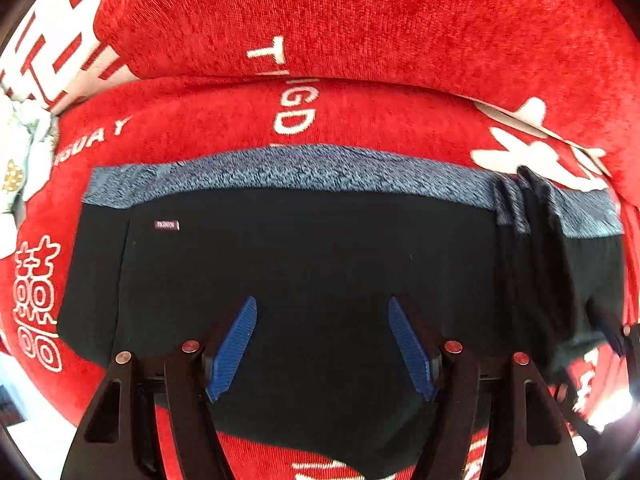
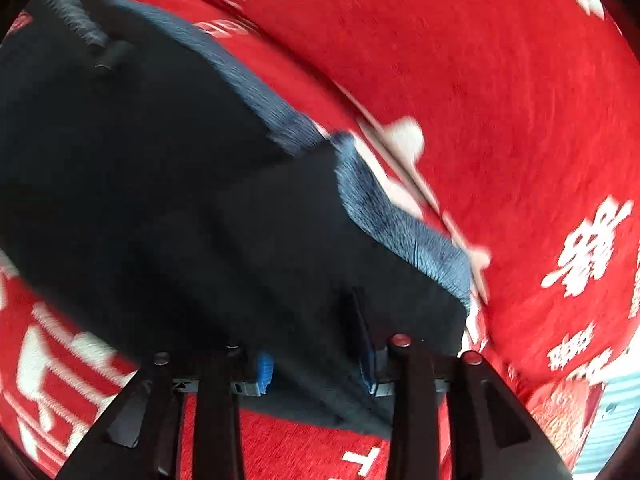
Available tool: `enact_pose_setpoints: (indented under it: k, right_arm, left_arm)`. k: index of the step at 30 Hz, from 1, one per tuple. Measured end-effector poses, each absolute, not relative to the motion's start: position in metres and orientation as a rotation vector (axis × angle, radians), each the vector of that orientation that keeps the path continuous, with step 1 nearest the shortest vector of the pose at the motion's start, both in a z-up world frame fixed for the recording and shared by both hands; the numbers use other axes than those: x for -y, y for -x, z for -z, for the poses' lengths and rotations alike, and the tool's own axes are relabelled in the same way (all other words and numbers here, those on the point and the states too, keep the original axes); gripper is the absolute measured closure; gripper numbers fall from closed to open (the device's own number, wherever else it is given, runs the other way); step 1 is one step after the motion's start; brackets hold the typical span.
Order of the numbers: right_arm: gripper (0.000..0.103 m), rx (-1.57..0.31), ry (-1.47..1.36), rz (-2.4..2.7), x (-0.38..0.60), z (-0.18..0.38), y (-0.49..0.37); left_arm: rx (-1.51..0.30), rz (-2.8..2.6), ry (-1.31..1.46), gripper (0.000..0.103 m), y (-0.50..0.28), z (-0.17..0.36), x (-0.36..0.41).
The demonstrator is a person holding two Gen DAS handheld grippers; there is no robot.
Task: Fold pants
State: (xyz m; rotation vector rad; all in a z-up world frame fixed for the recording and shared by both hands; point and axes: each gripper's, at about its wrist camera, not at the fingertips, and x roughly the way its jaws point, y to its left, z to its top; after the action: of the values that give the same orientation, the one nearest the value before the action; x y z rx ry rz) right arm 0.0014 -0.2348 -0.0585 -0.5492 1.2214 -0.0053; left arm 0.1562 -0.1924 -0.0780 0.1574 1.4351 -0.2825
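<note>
The left wrist view looks straight down, from close above, past the left tongs onto black pants on a red blanket. The right wrist view, blurred, seems to look steeply down from close over the pants' corner. Both views share the pants' grey fleece edge.

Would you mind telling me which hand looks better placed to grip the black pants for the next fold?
Probably the right. The right tongs sit low at the edge of the black pants, cloth lying between the parted fingers. The left tongs hover open above the flat middle, with no edge to pinch.
</note>
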Motion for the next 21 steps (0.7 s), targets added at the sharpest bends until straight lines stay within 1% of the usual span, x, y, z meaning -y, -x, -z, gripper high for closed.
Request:
enact_pose_setpoints:
  k: [1, 2, 3, 5, 6, 8, 11, 12, 14, 18, 21]
  right_arm:
    - [0.050, -1.237, 0.455, -0.022, 0.240, 0.046, 0.004]
    - [0.048, -1.251, 0.373, -0.042, 0.247, 0.038, 0.007]
    - [0.048, -1.274, 0.171, -0.078, 0.265, 0.025, 0.011]
    - [0.048, -1.289, -0.156, -0.076, 0.292, 0.020, 0.016]
    - [0.048, -1.286, -0.436, -0.044, 0.326, 0.023, 0.022]
    - [0.048, -1.270, -0.787, 0.001, 0.366, 0.041, 0.035]
    - [0.048, -1.208, -1.147, 0.072, 0.403, 0.069, 0.057]
    - [0.048, -1.191, -1.240, 0.075, 0.409, 0.078, 0.063]
    - [0.048, -1.167, -1.315, 0.076, 0.411, 0.086, 0.067]
    - [0.048, -1.119, -1.398, 0.095, 0.415, 0.098, 0.069]
    - [0.048, -1.113, -1.490, 0.121, 0.415, 0.116, 0.071]
  left_arm:
    - [-1.446, 0.318, -0.136, 0.033, -0.156, 0.076, 0.191]
    - [-1.459, 0.371, -0.101, 0.033, -0.155, 0.073, 0.192]
    - [-1.468, 0.410, -0.074, 0.033, -0.155, 0.070, 0.195]
    - [-1.484, 0.519, -0.004, 0.033, -0.154, 0.065, 0.205]
    - [-1.481, 0.578, 0.025, 0.033, -0.151, 0.059, 0.214]
    - [-1.479, 0.675, 0.069, 0.033, -0.146, 0.052, 0.229]
    - [-1.517, 0.775, 0.108, 0.033, -0.141, 0.054, 0.250]
    - [-1.531, 0.784, 0.106, 0.033, -0.142, 0.061, 0.260]
    - [-1.551, 0.792, 0.108, 0.033, -0.139, 0.065, 0.271]
    - [-1.551, 0.805, 0.123, 0.033, -0.137, 0.061, 0.277]
    - [-1.578, 0.741, 0.097, 0.033, -0.139, 0.072, 0.284]
